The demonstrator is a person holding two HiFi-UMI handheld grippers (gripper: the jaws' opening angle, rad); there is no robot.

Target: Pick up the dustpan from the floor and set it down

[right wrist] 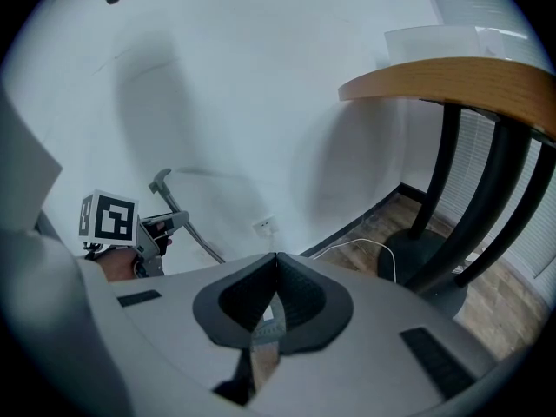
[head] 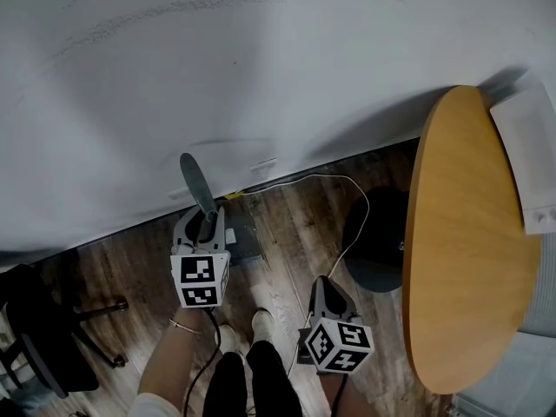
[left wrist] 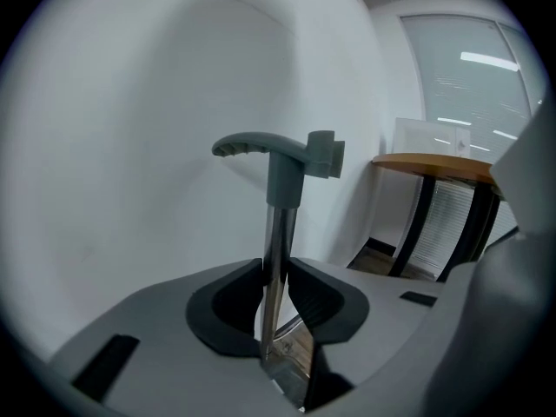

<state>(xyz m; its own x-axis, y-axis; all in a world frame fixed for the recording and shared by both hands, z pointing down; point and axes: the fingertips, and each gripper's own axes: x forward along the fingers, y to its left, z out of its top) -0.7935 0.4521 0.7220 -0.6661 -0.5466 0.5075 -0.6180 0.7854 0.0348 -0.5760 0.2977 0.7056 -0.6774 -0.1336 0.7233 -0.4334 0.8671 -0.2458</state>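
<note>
The dustpan stands by the wall, its dark pan (head: 245,240) on the wood floor and its long handle (head: 198,183) rising to a grey grip (left wrist: 269,150). My left gripper (head: 206,224) is shut on the handle's metal pole (left wrist: 278,233), one pad pressed on each side. From the right gripper view, the left gripper (right wrist: 163,226) and the handle (right wrist: 178,205) show against the white wall. Lower and to the right, my right gripper (head: 321,285) hangs over the floor with its jaws shut (right wrist: 276,263) and nothing between them.
A round wooden table (head: 469,233) on a black pedestal base (head: 380,237) stands to the right, with a white box (head: 530,150) on it. A white cable (head: 339,181) runs from a wall socket (head: 263,168). A black chair base (head: 52,328) sits at the left. The person's shoes (head: 261,320) are below.
</note>
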